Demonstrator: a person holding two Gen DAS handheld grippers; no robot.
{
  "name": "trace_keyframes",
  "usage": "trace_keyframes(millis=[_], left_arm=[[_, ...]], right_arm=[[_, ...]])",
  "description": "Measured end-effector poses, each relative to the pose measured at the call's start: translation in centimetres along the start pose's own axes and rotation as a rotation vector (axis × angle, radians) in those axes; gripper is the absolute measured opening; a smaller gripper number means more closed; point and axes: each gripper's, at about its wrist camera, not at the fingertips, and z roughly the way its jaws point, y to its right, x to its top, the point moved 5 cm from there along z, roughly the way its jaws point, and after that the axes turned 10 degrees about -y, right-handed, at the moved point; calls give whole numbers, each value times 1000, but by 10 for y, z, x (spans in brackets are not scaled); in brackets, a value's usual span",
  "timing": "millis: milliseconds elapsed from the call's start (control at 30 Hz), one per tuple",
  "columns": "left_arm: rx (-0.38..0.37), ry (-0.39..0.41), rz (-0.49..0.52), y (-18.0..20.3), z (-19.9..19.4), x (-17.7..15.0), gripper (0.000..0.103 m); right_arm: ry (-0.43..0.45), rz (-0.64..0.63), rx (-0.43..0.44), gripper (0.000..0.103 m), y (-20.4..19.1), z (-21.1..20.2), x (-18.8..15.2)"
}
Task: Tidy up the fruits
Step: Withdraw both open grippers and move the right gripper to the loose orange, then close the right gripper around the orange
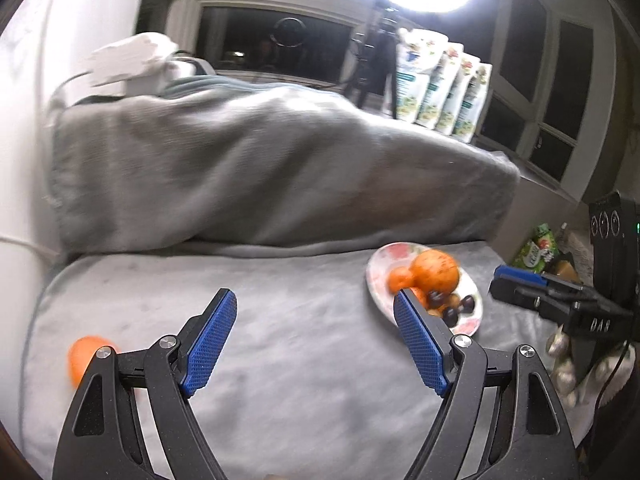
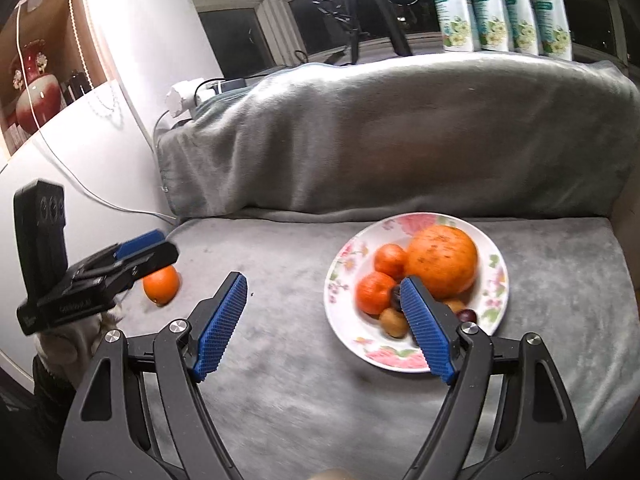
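Beside the plate (image 2: 498, 280) edge, right tool (image 2: 322, 282) and left tool (image 1: 314, 300) both gape over bare blanket (image 2: 280, 400)

Home living room, blanket-covered sofa (image 2: 400, 128), bay window (image 2: 248, 32), shelved vase (image 2: 36, 96)

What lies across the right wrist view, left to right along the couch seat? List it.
Left tool → loose orange → flowered plate of fruit, its small oranges left of the big orange.
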Motion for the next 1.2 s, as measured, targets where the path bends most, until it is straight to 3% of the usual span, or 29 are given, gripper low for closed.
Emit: trace_keyframes(millis=[300, 467, 600, 933, 1100, 1200], left_arm=[[90, 0, -105, -61, -27, -35, 81], [97, -11, -225, -104, -34, -58, 81], [87, -15, -292, -128, -36, -71, 81], [78, -57, -347, -158, -17, -88, 81], [51, -77, -366, -166, -6, -92, 79], [27, -85, -375, -168, -1, -93, 79]], right_arm=[[-29, -68, 71, 82, -52, 31, 12], [-55, -109, 131, 82, -85, 52, 17], [-95, -109, 189, 82, -107, 73, 20], [-249, -158, 349, 82, -173, 145, 19], [-326, -186, 386, 81, -200, 180, 17], [-377, -186, 412, 73, -212, 202, 14]])
